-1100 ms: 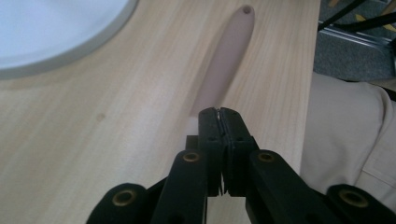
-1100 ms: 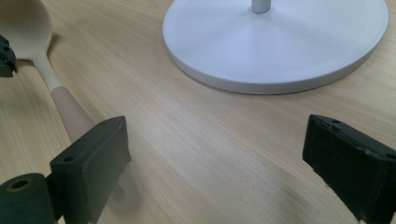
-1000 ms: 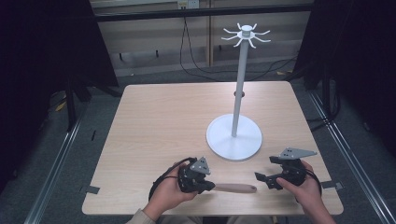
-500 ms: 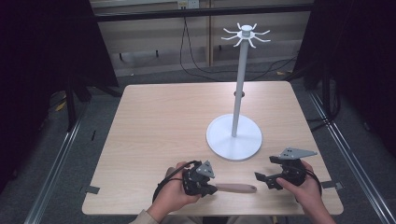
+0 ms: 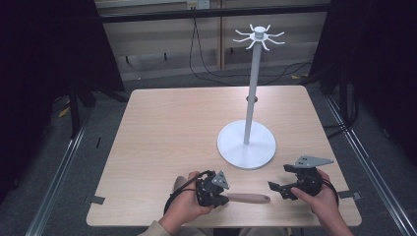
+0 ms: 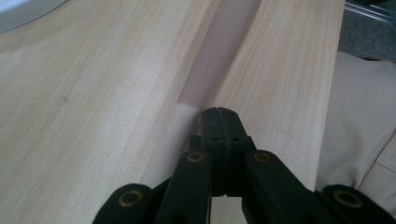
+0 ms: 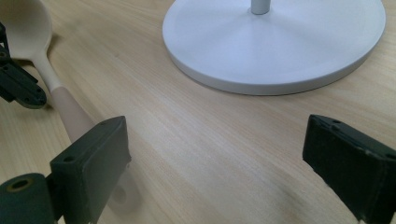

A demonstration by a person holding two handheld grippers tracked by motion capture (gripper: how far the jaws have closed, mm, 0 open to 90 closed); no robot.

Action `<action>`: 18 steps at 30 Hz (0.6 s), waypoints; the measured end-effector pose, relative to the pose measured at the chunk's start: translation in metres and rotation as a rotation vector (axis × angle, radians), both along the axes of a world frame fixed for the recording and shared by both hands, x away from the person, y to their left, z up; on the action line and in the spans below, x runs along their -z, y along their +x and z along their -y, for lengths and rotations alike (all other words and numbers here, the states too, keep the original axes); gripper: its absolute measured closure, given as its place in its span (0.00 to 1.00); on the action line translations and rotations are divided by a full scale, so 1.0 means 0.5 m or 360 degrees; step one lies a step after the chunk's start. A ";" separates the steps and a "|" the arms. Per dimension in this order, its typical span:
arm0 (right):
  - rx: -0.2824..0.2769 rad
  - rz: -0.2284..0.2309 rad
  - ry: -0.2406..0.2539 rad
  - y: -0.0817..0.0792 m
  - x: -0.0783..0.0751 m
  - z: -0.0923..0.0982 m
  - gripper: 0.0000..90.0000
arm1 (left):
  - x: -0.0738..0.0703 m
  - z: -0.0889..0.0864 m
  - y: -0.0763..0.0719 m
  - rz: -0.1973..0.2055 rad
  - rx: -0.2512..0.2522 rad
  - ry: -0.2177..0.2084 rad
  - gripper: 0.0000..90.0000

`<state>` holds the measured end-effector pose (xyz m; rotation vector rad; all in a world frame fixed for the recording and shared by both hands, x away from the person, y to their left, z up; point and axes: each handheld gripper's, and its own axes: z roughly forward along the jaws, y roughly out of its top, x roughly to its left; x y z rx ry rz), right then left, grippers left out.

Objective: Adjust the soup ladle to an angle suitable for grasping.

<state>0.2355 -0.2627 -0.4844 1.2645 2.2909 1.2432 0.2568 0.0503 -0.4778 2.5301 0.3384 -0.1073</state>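
- The left gripper (image 5: pixel 212 189) is held low over the near edge of the table (image 5: pixel 172 128) by the person's left hand (image 5: pixel 187 204), the forearm entering from the bottom of the high view.
- Its jaws are seen pressed together in the left gripper view, pads meeting with no gap, and the spoon (image 6: pixel 205 79) runs along the wood just beside them — nothing is seen clamped between the pads.
- The spoon lies flat on the table near its front edge; in the high view its handle (image 5: pixel 248 198) stretches from the left gripper toward the right one.
- In the right gripper view the spoon's pale bowl (image 7: pixel 25 28) is seen at upper left, next to the left gripper's black parts, and the handle runs down toward the right gripper's own jaw, its end with a hole lying beside that jaw on the table.
- The right gripper (image 5: pixel 287 188) is held by the right hand (image 5: pixel 322 199) near the table's front right corner, pointing left toward the handle's end.
- Its jaws are set wide apart, with bare wood between them — nothing is held.
- The white stand (image 5: pixel 248 142) is placed upright on the table beyond both grippers, its round base (image 7: pixel 280 42) resting on the wood and well clear of the spoon; hooks spread from the top of its pole.
- The right gripper is nearer the base than the left.
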 end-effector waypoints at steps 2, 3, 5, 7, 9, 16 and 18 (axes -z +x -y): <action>0.0003 0.0001 0.0002 0.000 0.000 0.000 0.08 | 0.002 0.000 0.001 -0.0004 -0.0007 0.0002 1.00; 0.0003 0.0002 0.0002 0.000 -0.001 0.000 0.08 | 0.003 0.000 0.002 -0.0004 -0.0008 0.0008 1.00; 0.0003 0.0002 0.0002 0.000 0.000 0.001 0.08 | 0.004 0.001 0.003 0.0002 -0.0004 0.0013 1.00; 0.0000 0.0003 0.0001 0.000 -0.001 0.001 0.08 | 0.004 0.002 0.004 0.0001 -0.0008 0.0013 1.00; 0.0003 0.0005 0.0003 0.000 -0.001 0.001 0.08 | 0.005 0.003 0.004 -0.0004 -0.0019 0.0001 1.00; 0.0005 0.0005 0.0003 0.000 -0.001 0.001 0.08 | 0.003 0.006 0.012 0.0019 -0.0047 0.0017 1.00; 0.0009 0.0005 0.0005 -0.001 -0.002 0.001 0.08 | 0.003 0.007 0.014 0.0013 -0.0075 0.0013 1.00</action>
